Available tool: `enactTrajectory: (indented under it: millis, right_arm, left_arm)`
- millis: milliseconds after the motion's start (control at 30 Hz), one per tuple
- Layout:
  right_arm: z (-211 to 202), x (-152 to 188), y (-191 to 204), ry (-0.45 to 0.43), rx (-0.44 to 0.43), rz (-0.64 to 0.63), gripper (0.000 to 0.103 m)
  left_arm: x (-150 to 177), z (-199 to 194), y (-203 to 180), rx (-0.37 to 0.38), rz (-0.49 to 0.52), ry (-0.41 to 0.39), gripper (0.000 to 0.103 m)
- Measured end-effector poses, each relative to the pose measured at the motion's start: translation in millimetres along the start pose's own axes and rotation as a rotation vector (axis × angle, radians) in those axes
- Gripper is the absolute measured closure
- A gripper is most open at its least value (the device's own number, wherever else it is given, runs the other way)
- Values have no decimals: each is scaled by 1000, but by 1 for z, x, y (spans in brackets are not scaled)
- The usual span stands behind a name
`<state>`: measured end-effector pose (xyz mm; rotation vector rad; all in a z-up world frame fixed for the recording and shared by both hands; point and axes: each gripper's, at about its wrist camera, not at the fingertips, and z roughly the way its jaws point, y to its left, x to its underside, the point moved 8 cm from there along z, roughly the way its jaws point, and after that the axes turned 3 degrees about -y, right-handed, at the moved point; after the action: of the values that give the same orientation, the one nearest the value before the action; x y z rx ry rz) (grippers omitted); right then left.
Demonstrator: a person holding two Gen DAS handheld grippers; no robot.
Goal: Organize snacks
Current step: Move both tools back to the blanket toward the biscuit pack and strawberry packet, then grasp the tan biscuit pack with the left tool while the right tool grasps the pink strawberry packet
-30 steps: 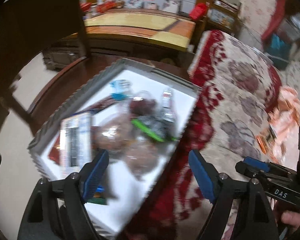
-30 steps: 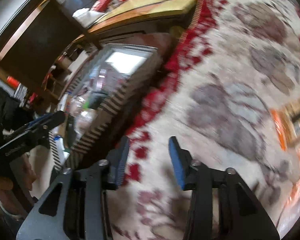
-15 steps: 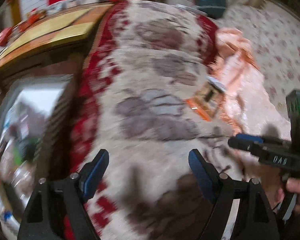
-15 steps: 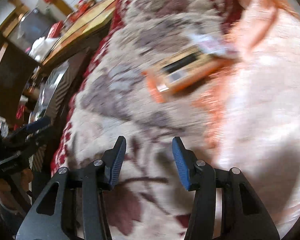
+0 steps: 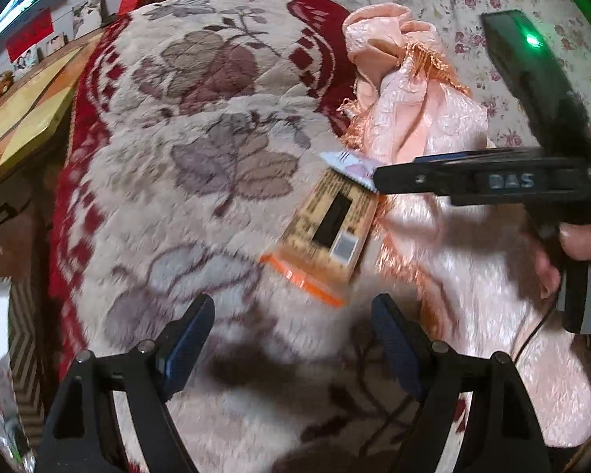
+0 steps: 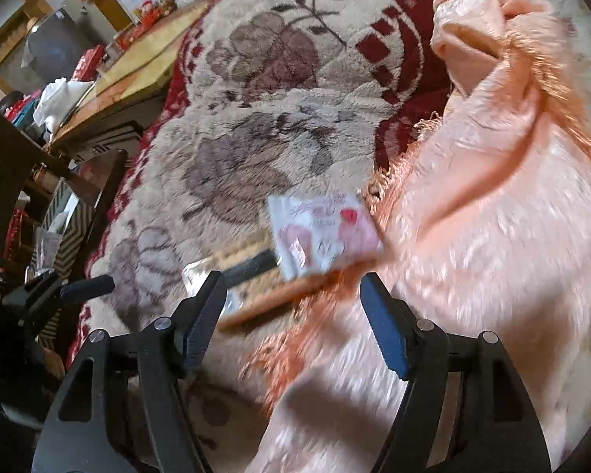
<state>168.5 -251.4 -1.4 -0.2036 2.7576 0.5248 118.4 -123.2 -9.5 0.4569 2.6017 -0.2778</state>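
Partly hidden: orange pkt (image 6: 256,295) under pink pkt (image 6: 323,232), both blurred

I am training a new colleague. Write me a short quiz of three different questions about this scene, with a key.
1. True or false: the white and pink snack packet lies partly on the orange-edged tan snack packet.
2. Which cloth touches both packets: A the peach fringed cloth, B a blue towel?
3. Fill in: the right gripper jaws are ___.

Key: 1 true; 2 A; 3 open, having just been opening, with nothing gripped.
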Motion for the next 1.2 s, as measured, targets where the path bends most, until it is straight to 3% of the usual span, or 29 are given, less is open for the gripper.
enactTrajectory:
  millis: [167,300,567,633,700,867,933,1033,1133,1200]
  right_arm:
    - [0,-7,-12,20,23,0,32]
    - [-5,-12,-23,-15,7,42,32]
    - [8,-7,-38,2,-3,86,32]
    - [9,-8,-40,2,-9,99,32]
    - [11,-7,-42,11,-21,105,32]
    - [21,-6,-39,63,-19,87,32]
    - [23,-10,-33,61,-28,50,32]
    - [25,-21,-11,46,-67,-84,32]
    - [34,-32,4,44,-25,-237,21]
    - [44,-37,10,64,-11,-307,21]
  left_arm:
    - [-16,25,-16,29,50,32,19]
    - [-27,52,-26,37,90,63,19]
    - [-42,88,-30,-3,101,91,20]
    - [-42,91,-29,-30,106,91,38]
    - [-40,89,-23,-43,116,84,45]
    - [-30,65,11,-69,65,81,47]
    - [-22,55,30,-110,38,82,47]
    - [-13,43,52,-90,-25,78,47]
    - [-10,37,64,-108,-55,72,47]
    - [-9,37,66,-107,-66,72,47]
